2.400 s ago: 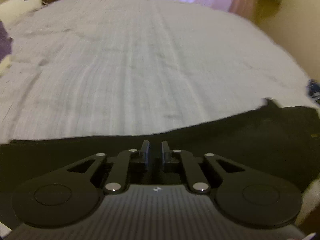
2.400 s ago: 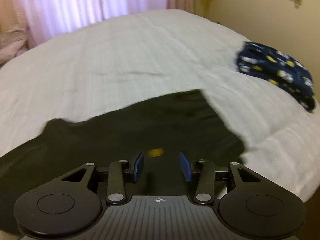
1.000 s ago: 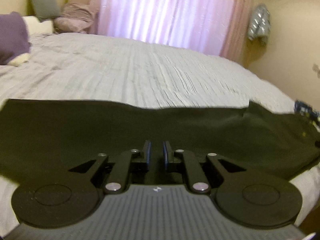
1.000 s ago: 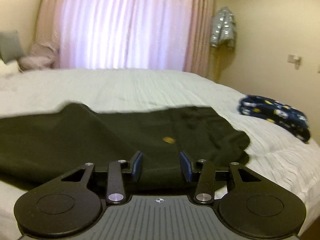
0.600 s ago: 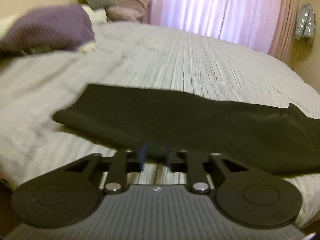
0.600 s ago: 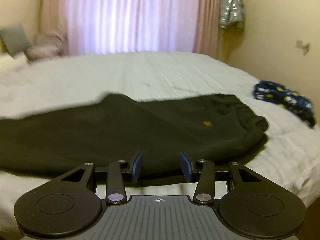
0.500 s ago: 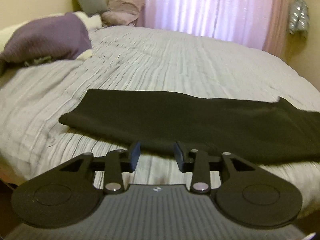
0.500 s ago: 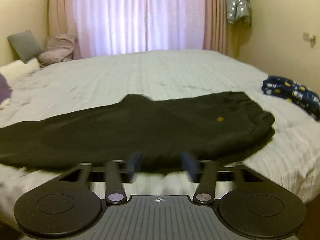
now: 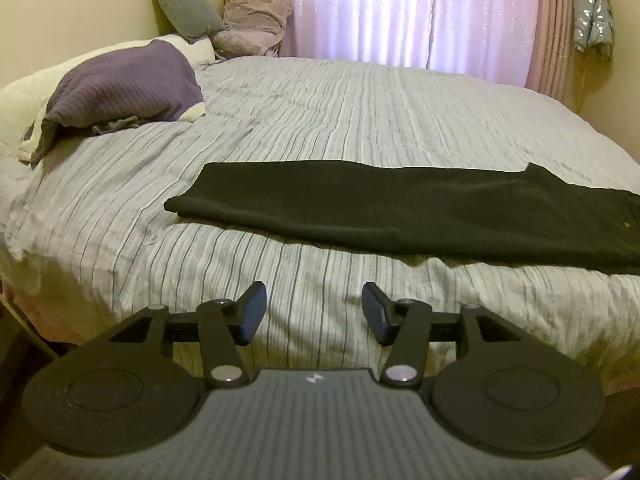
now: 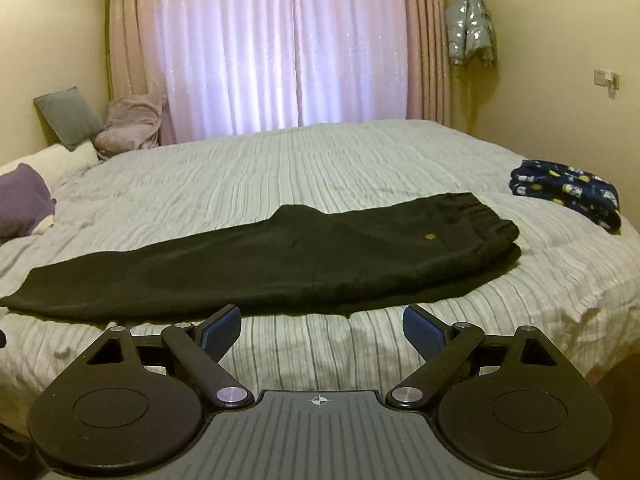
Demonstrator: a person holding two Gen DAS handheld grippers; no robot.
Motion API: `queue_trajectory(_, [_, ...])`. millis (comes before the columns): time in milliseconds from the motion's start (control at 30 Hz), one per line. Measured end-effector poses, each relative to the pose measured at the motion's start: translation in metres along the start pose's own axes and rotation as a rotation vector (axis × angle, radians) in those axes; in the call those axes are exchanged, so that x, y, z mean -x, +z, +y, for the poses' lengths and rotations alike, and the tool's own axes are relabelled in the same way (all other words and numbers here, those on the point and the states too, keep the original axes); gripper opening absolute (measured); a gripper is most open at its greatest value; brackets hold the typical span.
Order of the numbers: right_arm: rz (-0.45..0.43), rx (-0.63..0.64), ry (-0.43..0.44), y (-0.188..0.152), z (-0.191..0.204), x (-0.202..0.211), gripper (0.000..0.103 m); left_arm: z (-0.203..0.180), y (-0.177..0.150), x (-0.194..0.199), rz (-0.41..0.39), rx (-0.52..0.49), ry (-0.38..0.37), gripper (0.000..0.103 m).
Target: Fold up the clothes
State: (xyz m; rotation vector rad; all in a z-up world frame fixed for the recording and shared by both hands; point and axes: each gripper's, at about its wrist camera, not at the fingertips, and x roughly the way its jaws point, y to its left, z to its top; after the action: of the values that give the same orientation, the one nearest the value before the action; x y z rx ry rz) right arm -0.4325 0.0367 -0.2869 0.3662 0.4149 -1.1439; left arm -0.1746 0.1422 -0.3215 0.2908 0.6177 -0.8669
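Black pants [image 10: 304, 264] lay flat, folded lengthwise on the bed [image 10: 320, 160], waistband right; left gripper [image 9: 314, 312] and right gripper [image 10: 322, 330] gaped wide, empty.

A home bedroom: a wide bed [image 10: 320, 160] with striped cover, pillows [image 9: 188, 8] at upper left (one purple), pink curtains [image 10: 280, 40] behind.

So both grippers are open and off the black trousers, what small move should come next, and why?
Probably bring the left gripper forward to the leg end of the black trousers. They lie flat and full length on the bed, folded lengthwise only.
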Motion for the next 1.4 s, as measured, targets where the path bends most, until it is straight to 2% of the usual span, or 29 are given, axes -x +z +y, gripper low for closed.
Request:
queue_trajectory(233, [-0.012,-0.031,-0.011,-0.01,-0.005,0.025,0.091,-0.006,-0.007,0.025,-0.03,-0.02,-0.006,0.054])
queue_trajectory(467, [-0.042,-0.054,-0.022,-0.014,-0.018,0.044,0.091,0.007,-0.017,0.021,-0.045,0.023,-0.074,0.054])
queue_trajectory(567, [-0.038,-0.074,-0.039,-0.016,-0.027,0.045,0.091,0.013,-0.021,0.019,-0.052,0.041,-0.104,0.051])
queue_trajectory(633, [-0.025,-0.094,-0.054,-0.017,-0.033,0.04,0.091,0.017,-0.023,0.018,-0.056,0.054,-0.123,0.045])
queue_trajectory(767, [0.023,-0.112,-0.081,-0.013,-0.041,0.018,0.091,0.045,-0.018,-0.01,-0.037,0.133,-0.105,0.026])
queue_trajectory(900, [0.073,-0.11,-0.091,-0.007,-0.044,-0.012,0.091,0.078,-0.007,-0.044,-0.02,0.273,-0.119,0.019])
queue_trajectory(1133, [0.158,-0.088,-0.107,0.003,-0.046,-0.064,0.091,0.115,0.026,-0.1,-0.117,0.384,-0.103,0.016])
queue_trajectory(1233, [0.192,-0.08,-0.128,0.005,-0.049,-0.082,0.091,0.13,0.037,-0.126,-0.076,0.46,-0.078,0.017])
queue_trajectory(1333, [0.212,-0.071,-0.15,0.006,-0.053,-0.094,0.091,0.151,0.038,-0.147,-0.027,0.586,-0.046,0.02])
queue_trajectory(1400, [0.226,-0.073,-0.164,0.008,-0.056,-0.103,0.091,0.163,0.038,-0.158,-0.016,0.659,-0.055,0.02])
